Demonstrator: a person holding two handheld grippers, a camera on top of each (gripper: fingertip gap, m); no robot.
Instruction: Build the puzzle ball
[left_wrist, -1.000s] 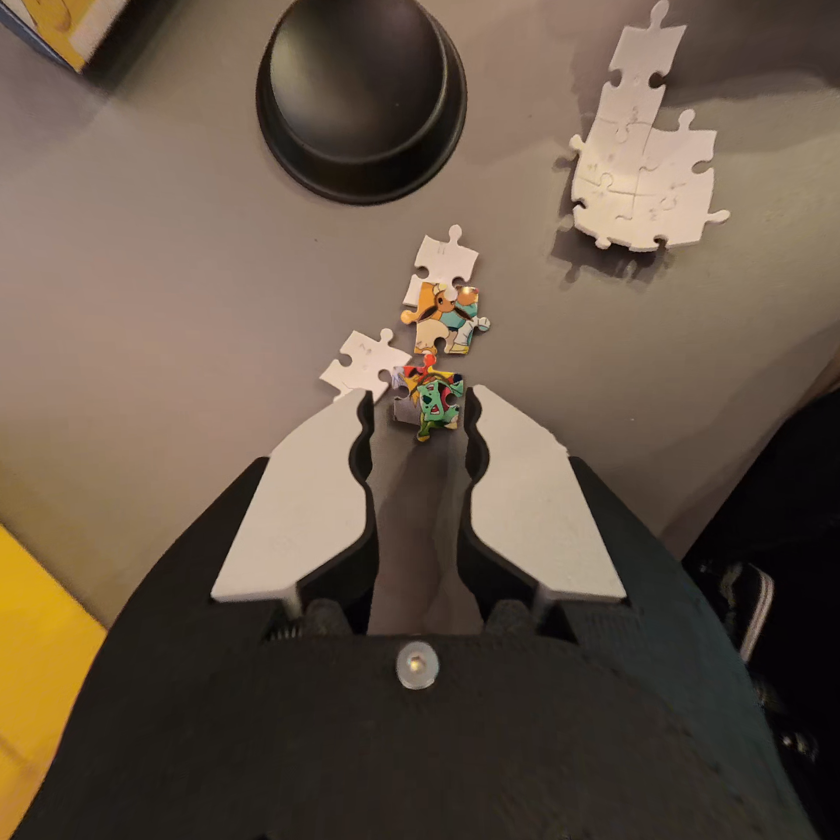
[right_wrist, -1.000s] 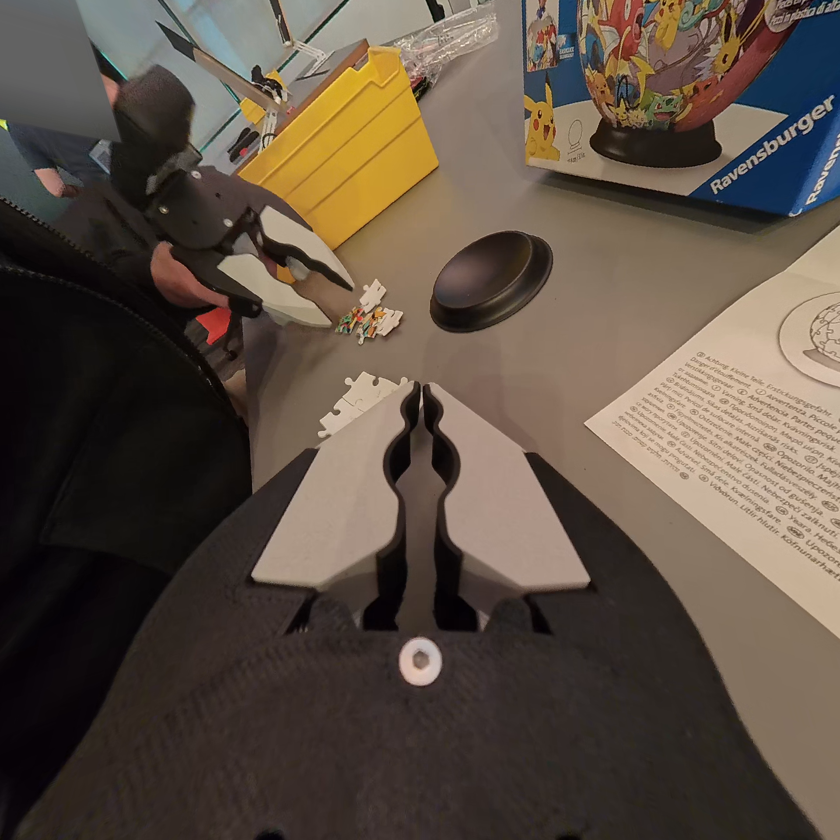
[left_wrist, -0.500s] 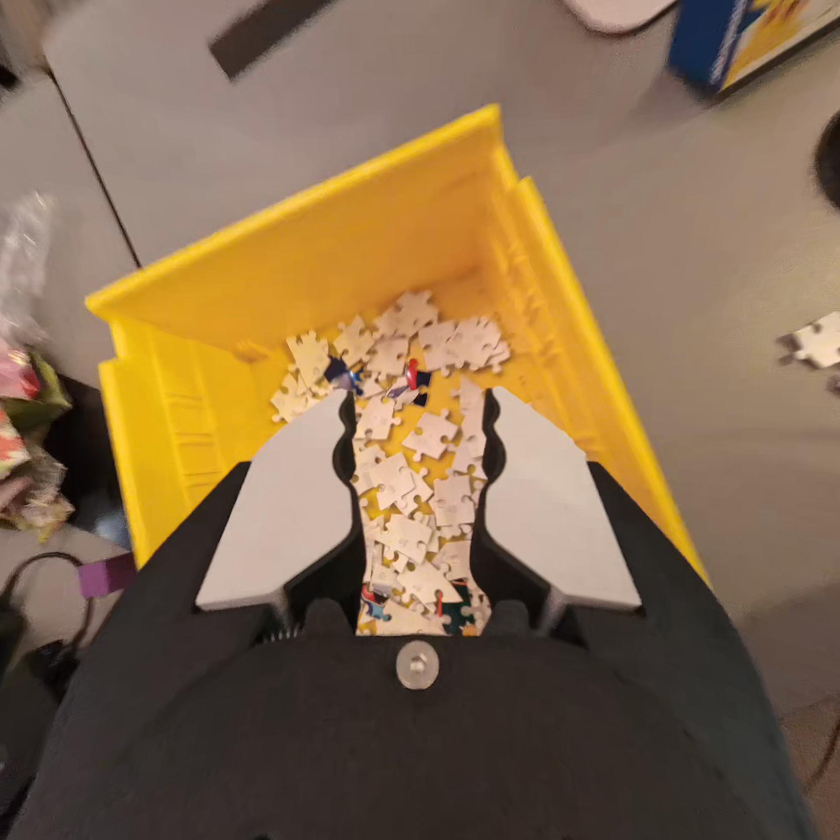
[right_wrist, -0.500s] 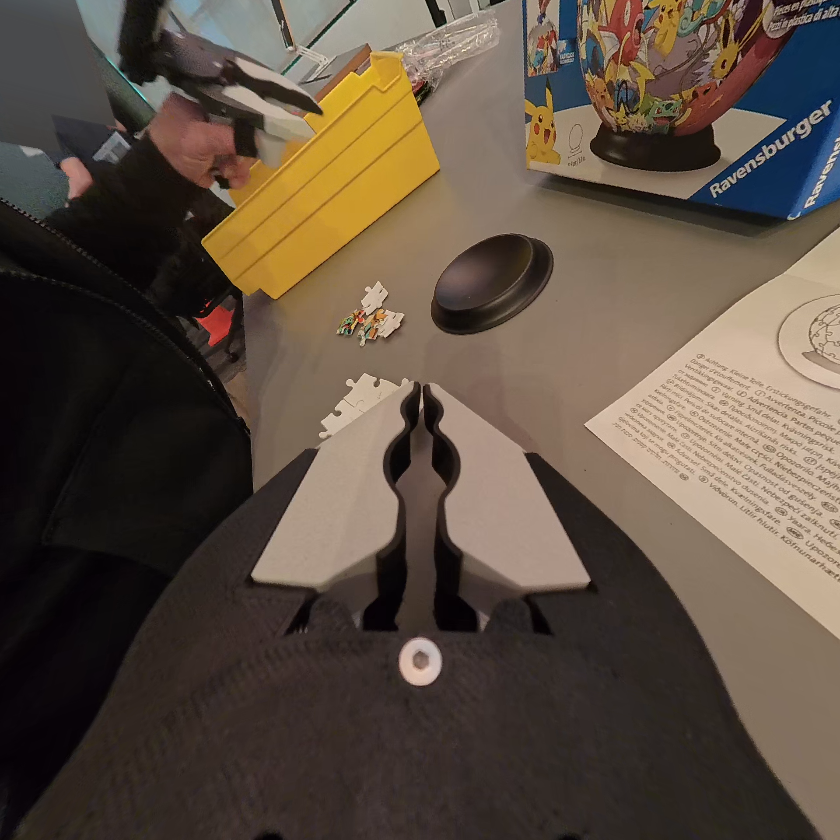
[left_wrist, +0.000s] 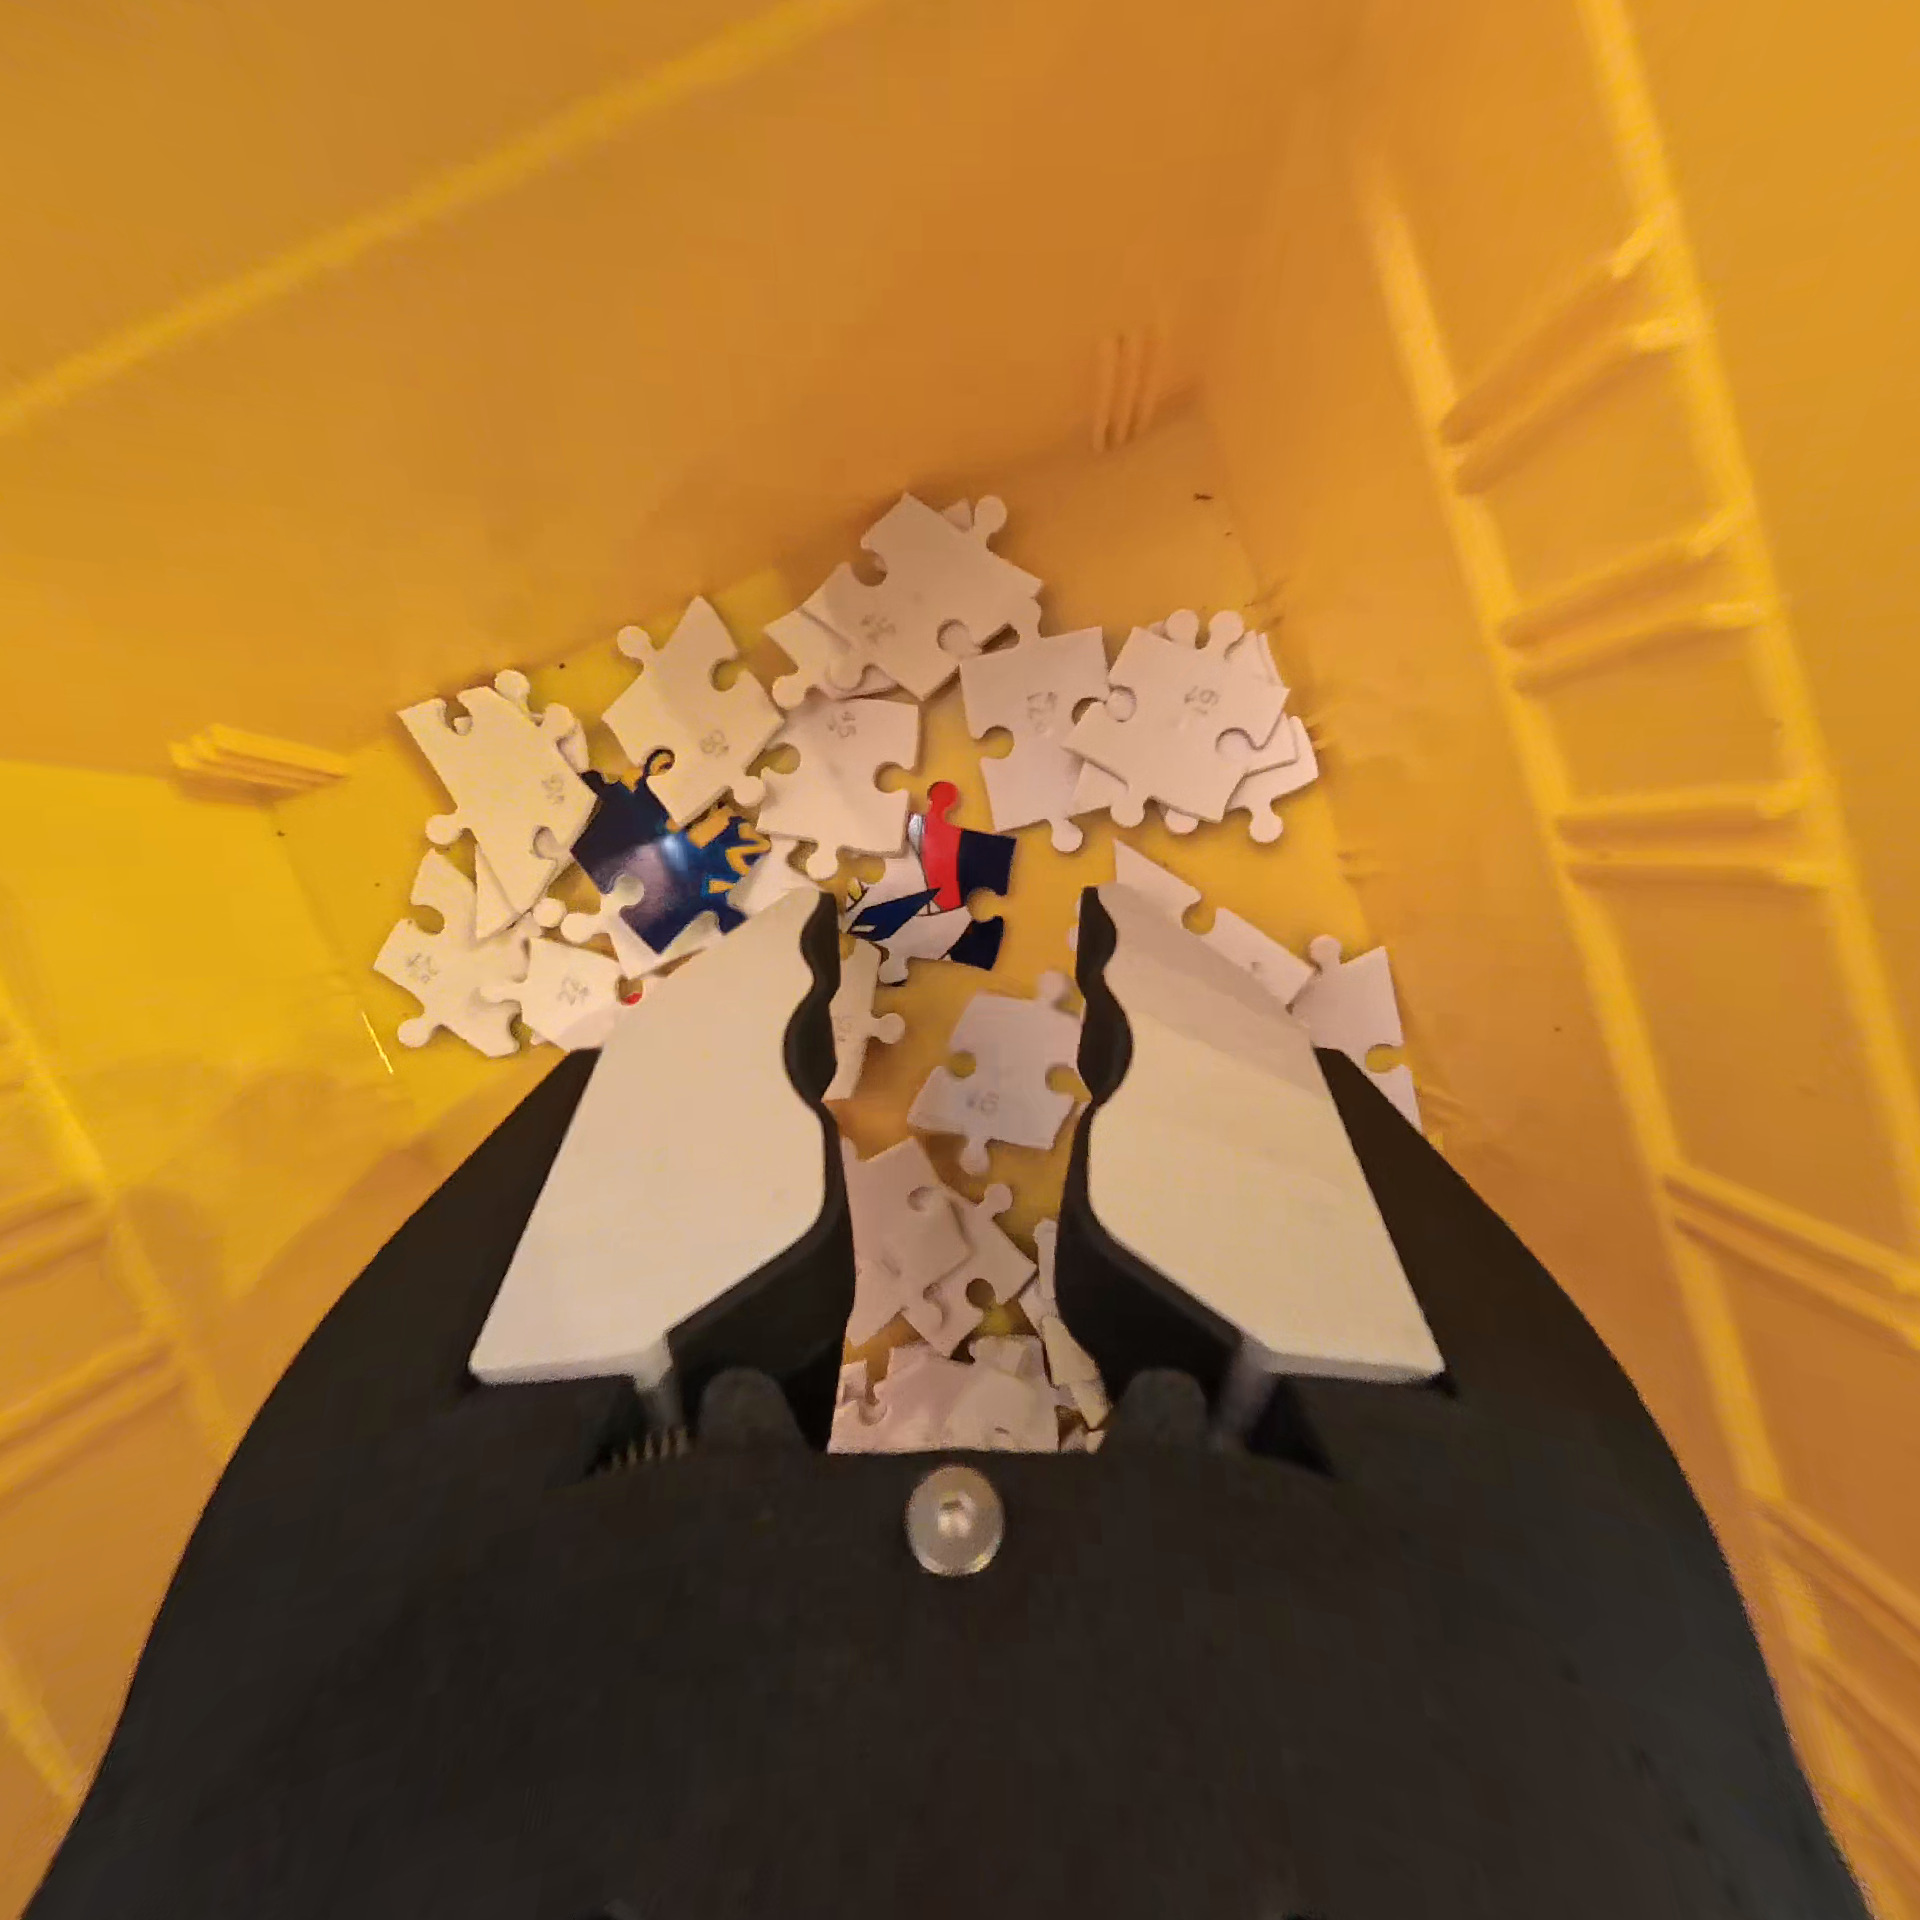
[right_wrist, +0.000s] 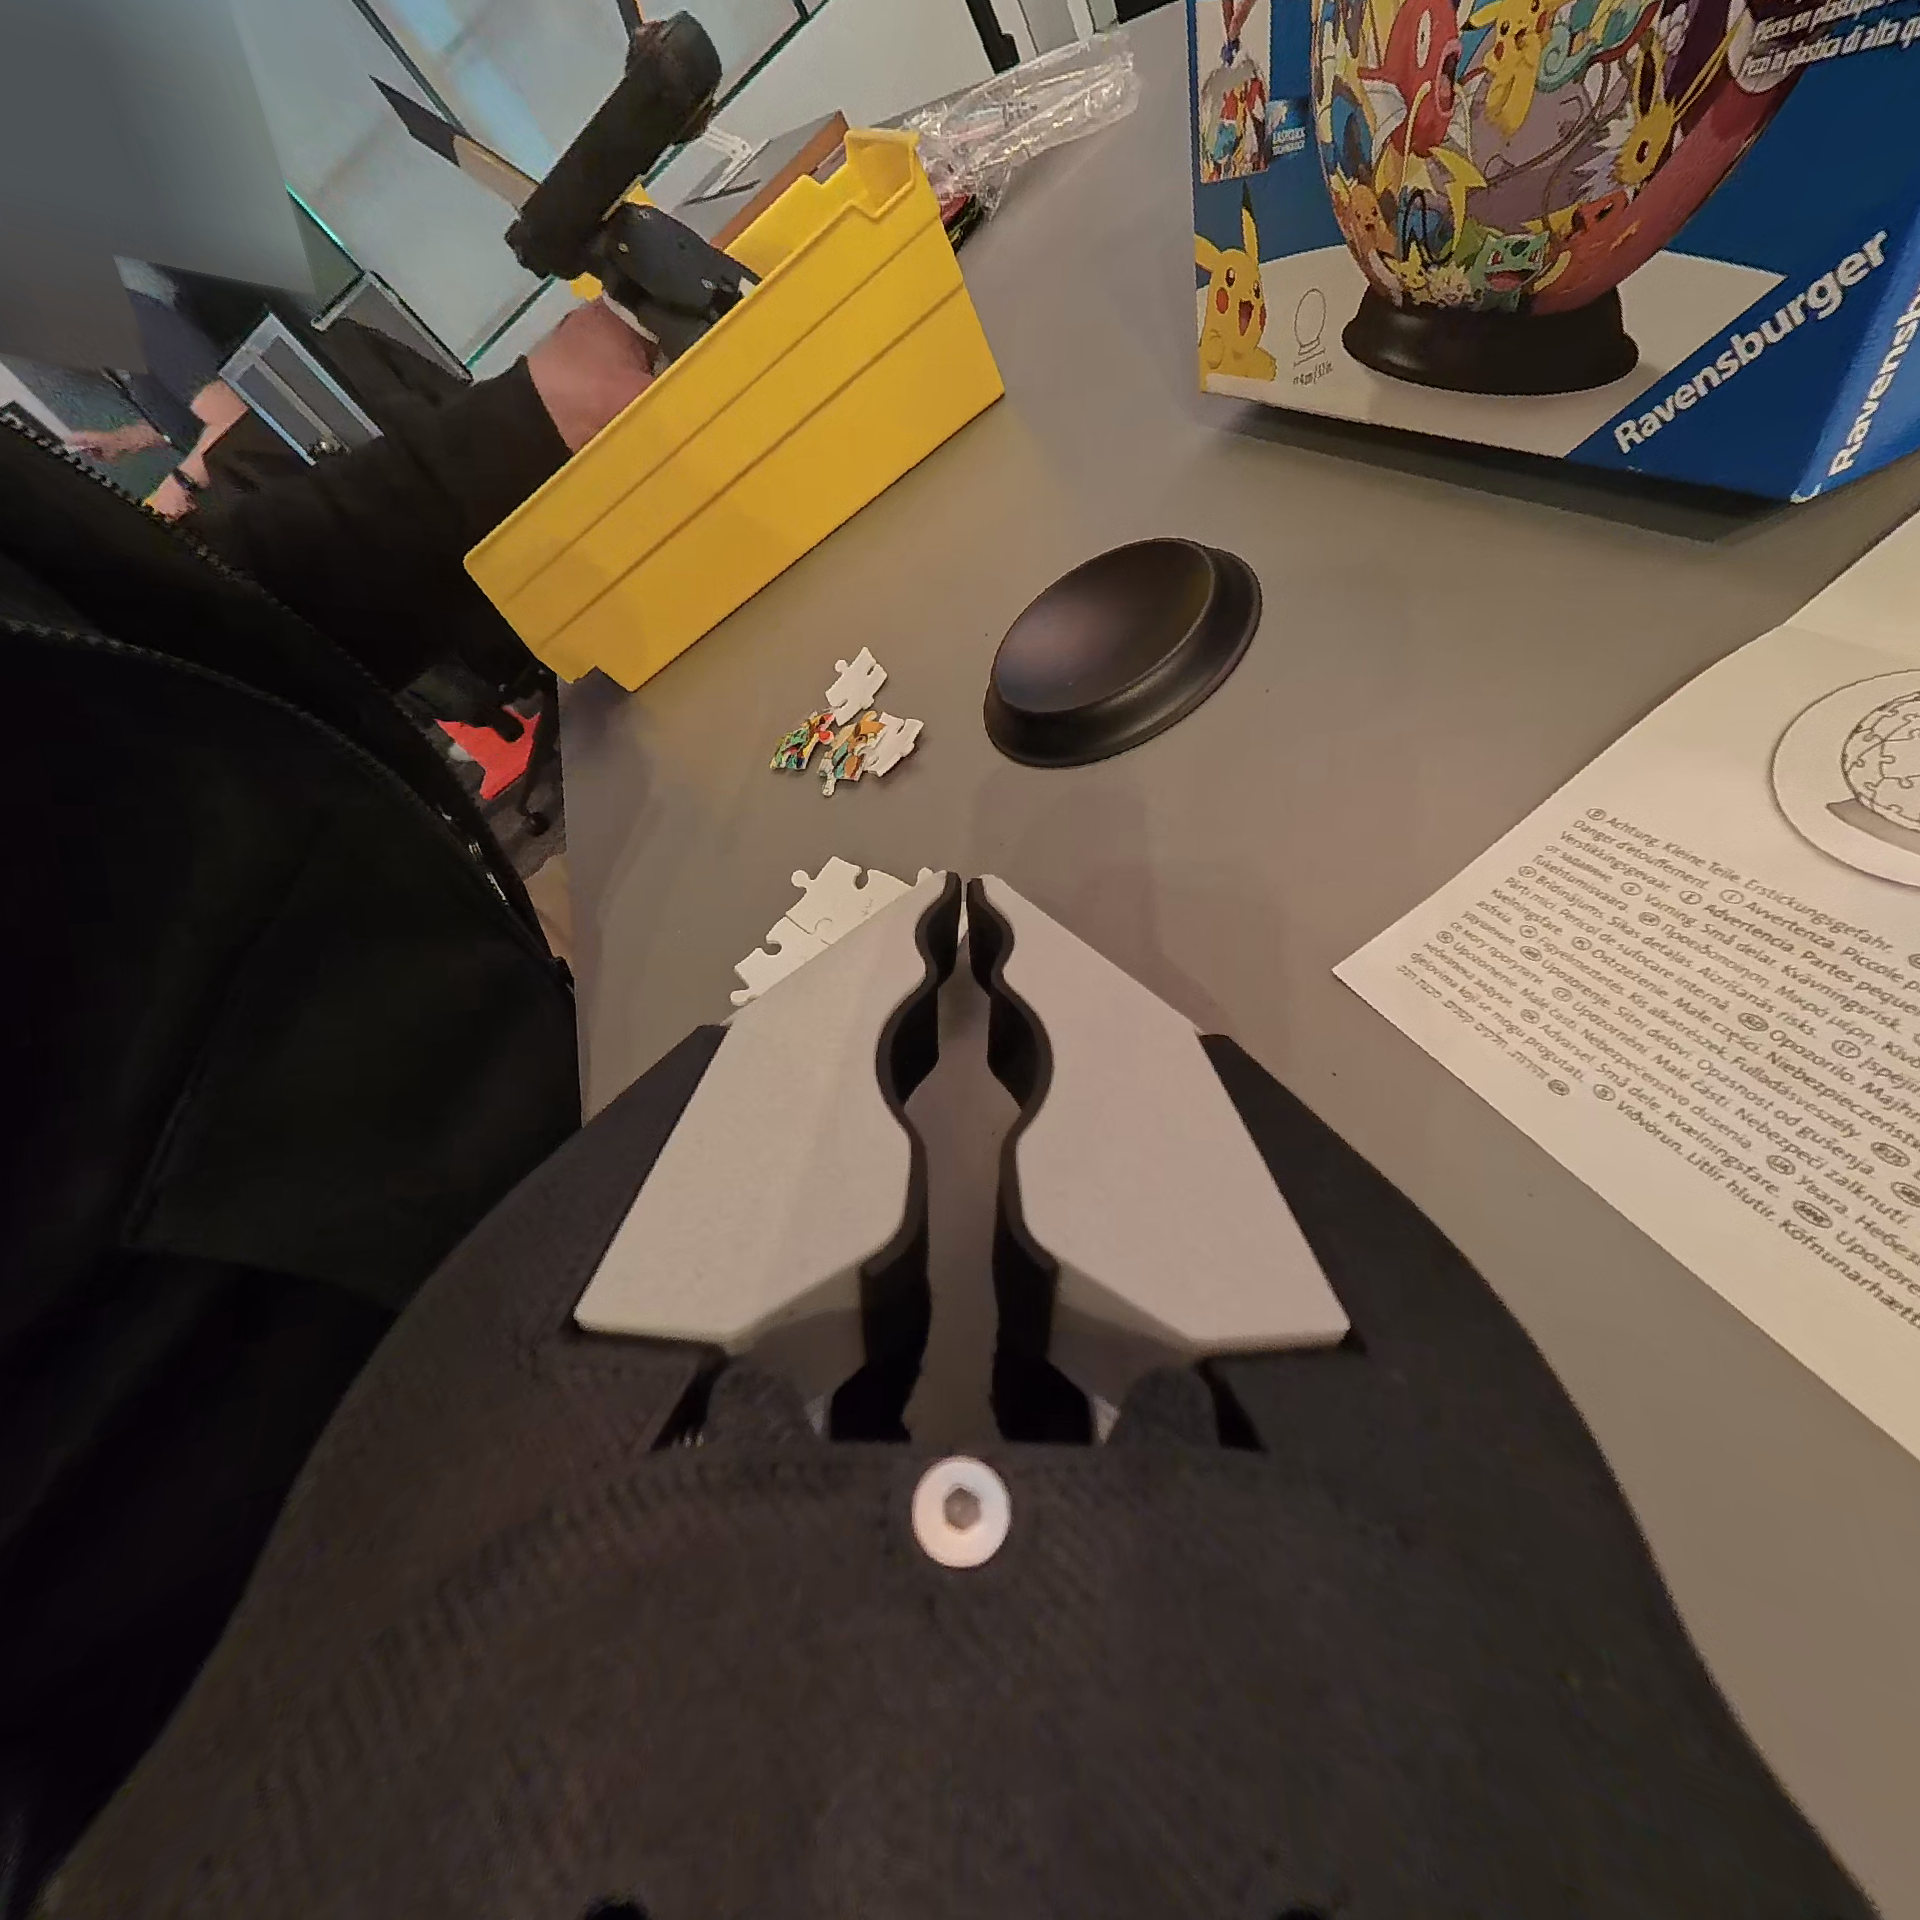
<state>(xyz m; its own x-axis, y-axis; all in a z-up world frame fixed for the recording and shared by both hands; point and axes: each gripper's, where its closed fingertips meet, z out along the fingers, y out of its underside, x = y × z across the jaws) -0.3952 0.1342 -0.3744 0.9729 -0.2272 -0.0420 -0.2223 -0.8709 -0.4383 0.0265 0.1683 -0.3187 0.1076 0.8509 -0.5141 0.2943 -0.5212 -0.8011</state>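
My left gripper (left_wrist: 951, 914) is open and empty, low inside the yellow bin (left_wrist: 1143, 260), just above a heap of loose puzzle pieces (left_wrist: 862, 769), most lying white side up. A red, white and blue piece (left_wrist: 951, 883) lies right at the fingertips, and a dark blue one (left_wrist: 670, 868) to their left. In the right wrist view the left gripper (right_wrist: 665, 270) dips into the yellow bin (right_wrist: 748, 457). My right gripper (right_wrist: 961, 894) is shut and empty over the grey table, beside a joined white patch of pieces (right_wrist: 821, 920). A few loose pieces (right_wrist: 847, 727) lie near the black ball stand (right_wrist: 1122, 649).
The blue puzzle box (right_wrist: 1558, 229) stands at the back right. A printed instruction sheet (right_wrist: 1683, 966) lies at the right. A person's dark sleeve (right_wrist: 343, 520) reaches to the bin, and dark clothing fills the left. A clear plastic bag (right_wrist: 1029, 104) lies behind the bin. Spacing between my two grippers at the tips: around 45 centimetres.
My left gripper left the loose pieces on the table, swung over to the yellow bin and went down inside it. The right gripper has not moved.
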